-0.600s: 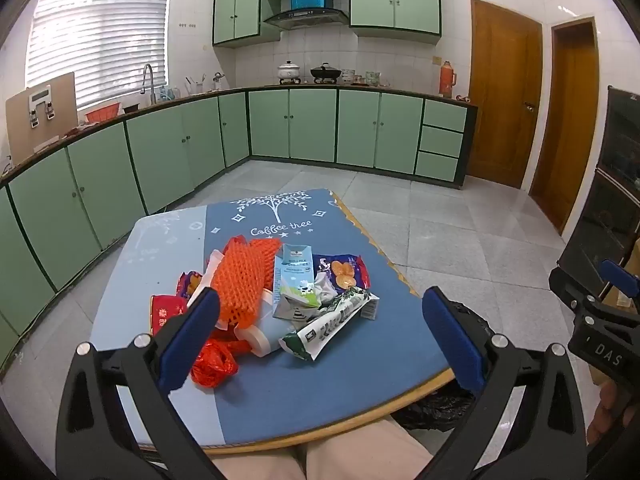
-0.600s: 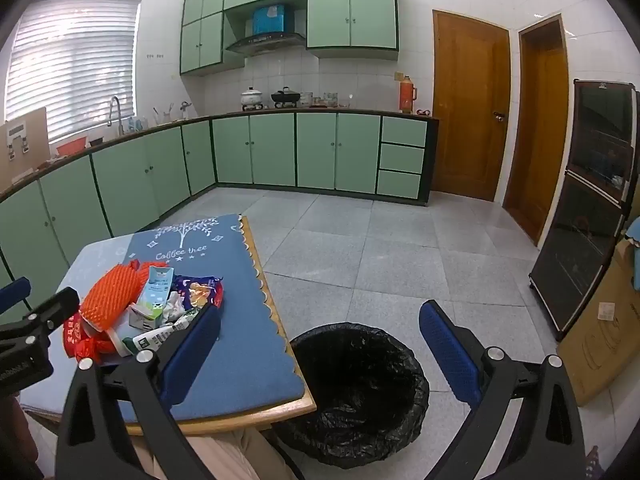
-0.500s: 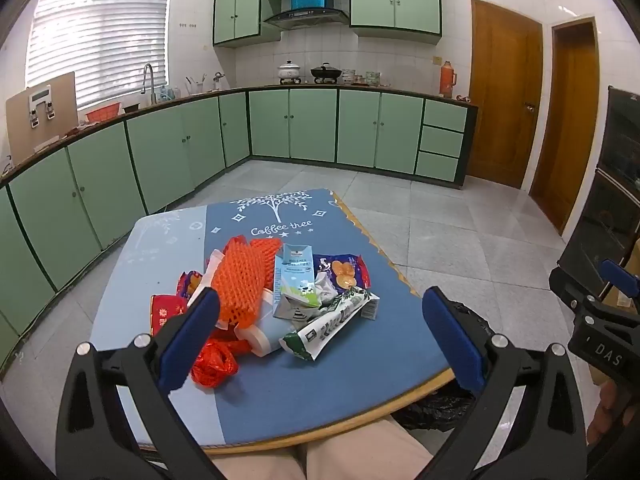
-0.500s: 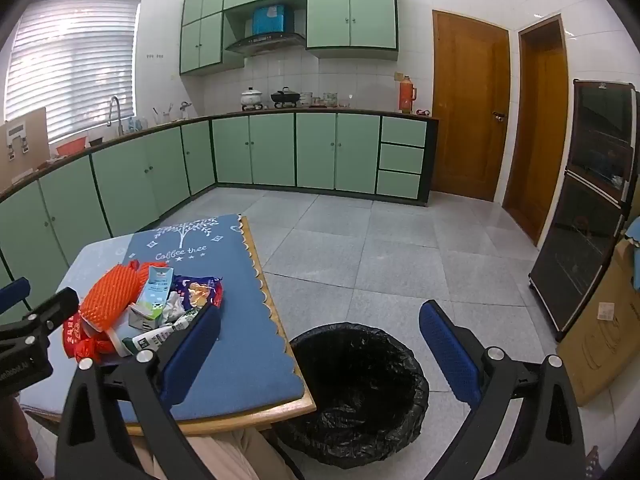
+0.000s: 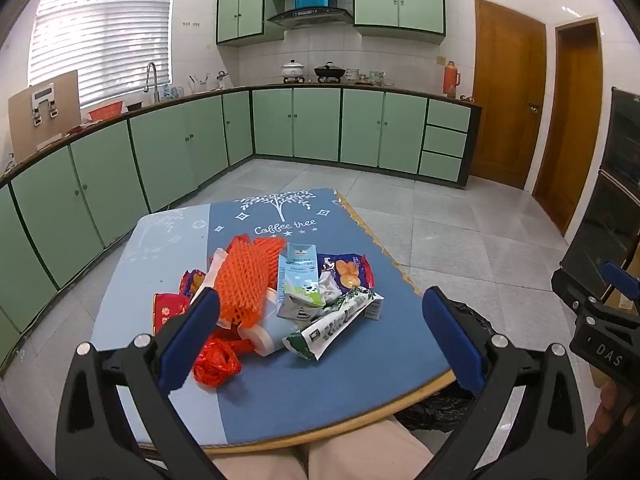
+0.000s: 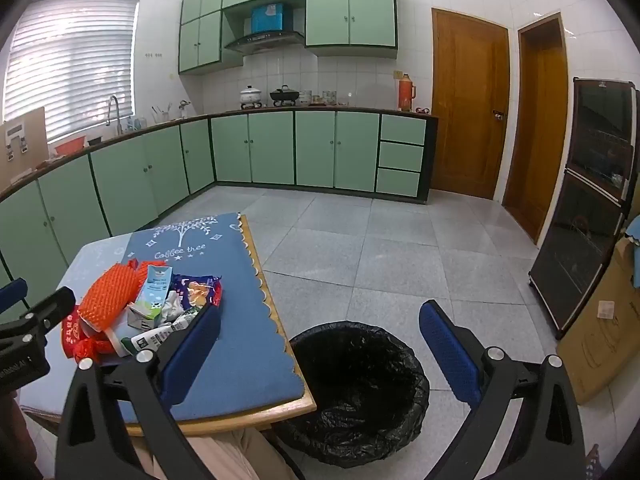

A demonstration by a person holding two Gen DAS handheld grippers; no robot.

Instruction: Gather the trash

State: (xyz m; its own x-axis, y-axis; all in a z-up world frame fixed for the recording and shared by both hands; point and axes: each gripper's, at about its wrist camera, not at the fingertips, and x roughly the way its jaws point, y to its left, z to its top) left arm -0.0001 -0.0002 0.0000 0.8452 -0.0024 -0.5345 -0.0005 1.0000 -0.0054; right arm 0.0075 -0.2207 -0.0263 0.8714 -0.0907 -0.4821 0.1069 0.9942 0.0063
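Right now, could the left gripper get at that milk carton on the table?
Probably yes. The left gripper is open with nothing between its jaws, and the milk carton lies on top of the trash pile straight ahead, nothing covering it.

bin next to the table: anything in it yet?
Looks empty: in the right wrist view the bin shows only black liner inside; the deepest part is too dark to tell.

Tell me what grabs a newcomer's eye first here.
A heap of trash on the blue table mat, topped by bright orange foam netting beside a milk carton. Right of the table, on the floor, stands a black-lined bin.
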